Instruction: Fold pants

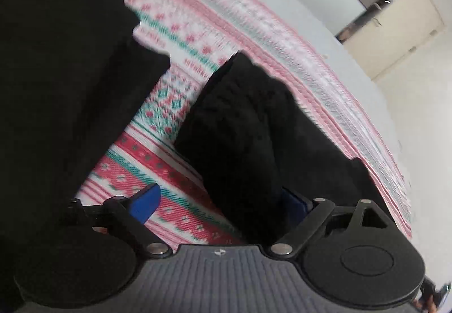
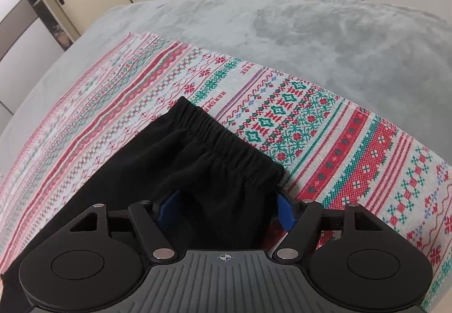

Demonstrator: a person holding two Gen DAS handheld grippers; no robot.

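Black fleece pants point(image 2: 203, 160) lie on a patterned cloth point(image 2: 353, 143) of red, green and white bands, spread over a grey blanket point(image 2: 325, 39). In the right wrist view the elastic waistband runs across the middle of the frame. The right gripper point(image 2: 226, 207) sits over the pants at lower centre, its blue fingers point(image 2: 284, 212) spread apart with black fabric lying between them; the pads do not appear to pinch it. In the blurred left wrist view the left gripper point(image 1: 223, 201) at lower centre stands wide apart, one blue finger over the cloth, the other half hidden behind a bunched fold of the pants point(image 1: 254, 129).
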